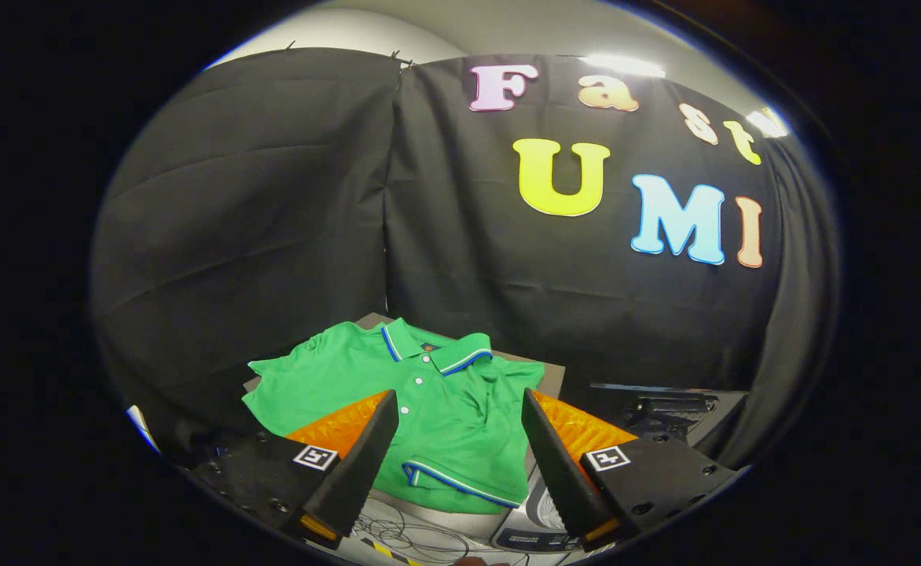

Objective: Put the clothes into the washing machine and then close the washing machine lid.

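Fingers of the gripper (456,409) spread wide, holding nothing, hiding both edges of the green polo shirt (429,409) beyond.

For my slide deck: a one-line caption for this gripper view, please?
Open gripper poised over a green polo shirt lying between its fingers.
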{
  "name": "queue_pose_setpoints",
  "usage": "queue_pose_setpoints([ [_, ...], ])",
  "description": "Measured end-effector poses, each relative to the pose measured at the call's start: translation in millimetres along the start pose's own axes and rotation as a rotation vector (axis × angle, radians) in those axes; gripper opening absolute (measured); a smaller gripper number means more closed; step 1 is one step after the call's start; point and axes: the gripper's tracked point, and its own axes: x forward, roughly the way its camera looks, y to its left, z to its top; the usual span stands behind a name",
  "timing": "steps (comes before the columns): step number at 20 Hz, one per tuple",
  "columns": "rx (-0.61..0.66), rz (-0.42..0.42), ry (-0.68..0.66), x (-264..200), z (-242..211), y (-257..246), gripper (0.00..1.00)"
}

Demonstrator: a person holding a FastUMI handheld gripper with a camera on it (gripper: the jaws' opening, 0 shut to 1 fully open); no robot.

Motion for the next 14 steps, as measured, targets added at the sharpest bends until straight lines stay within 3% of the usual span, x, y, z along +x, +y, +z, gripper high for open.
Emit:
queue_pose_setpoints([
  [5,0.059,0.050,0.110,39,5,30,0.98],
  [14,0.056,0.029,0.263,110,0,42,0.96],
])
